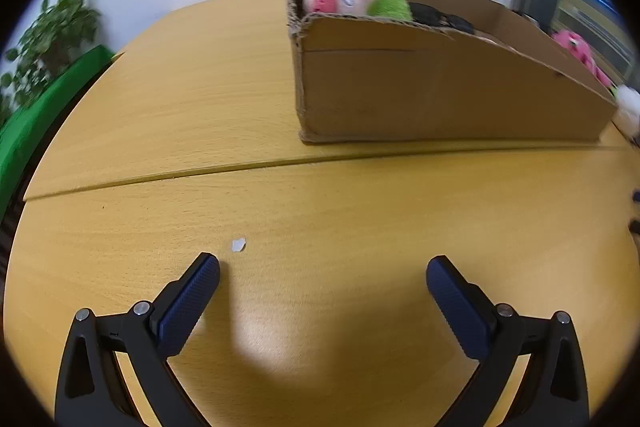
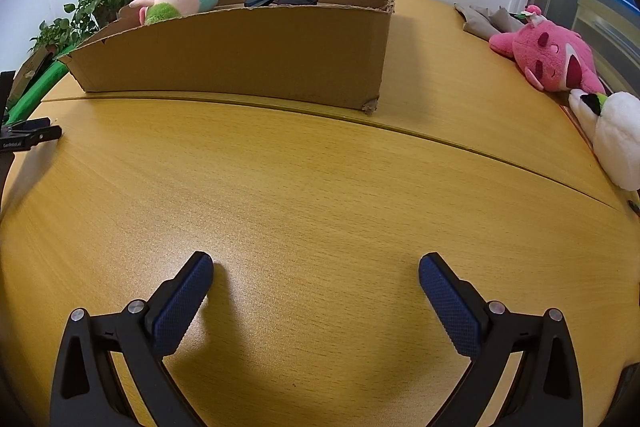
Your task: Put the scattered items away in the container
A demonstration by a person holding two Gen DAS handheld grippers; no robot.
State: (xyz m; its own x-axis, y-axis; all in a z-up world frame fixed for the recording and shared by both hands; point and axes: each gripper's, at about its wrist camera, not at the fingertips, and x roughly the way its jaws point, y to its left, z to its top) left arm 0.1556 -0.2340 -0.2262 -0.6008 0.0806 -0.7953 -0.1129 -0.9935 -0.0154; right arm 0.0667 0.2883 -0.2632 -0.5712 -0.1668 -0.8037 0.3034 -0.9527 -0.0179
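Right wrist view pretty much settles it: the pink plush strawberry bear (image 2: 548, 59) is seen lying far right on the yellow wooden table (image 2: 320, 187), long axis running away from the open brown cardboard box (image 2: 248, 55). The right gripper (image 2: 316, 267), spread wide and empty, is judged nearer than the left gripper (image 1: 323, 269), also spread empty.

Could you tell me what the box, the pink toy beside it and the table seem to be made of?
The box looks like matte brown corrugated cardboard: its torn rim shows fluting. The pink toy appears to be plush fabric with a fuzzy pile. The table shows smooth yellow wood grain with a faint sheen, probably laminate or veneer; which one is unclear.
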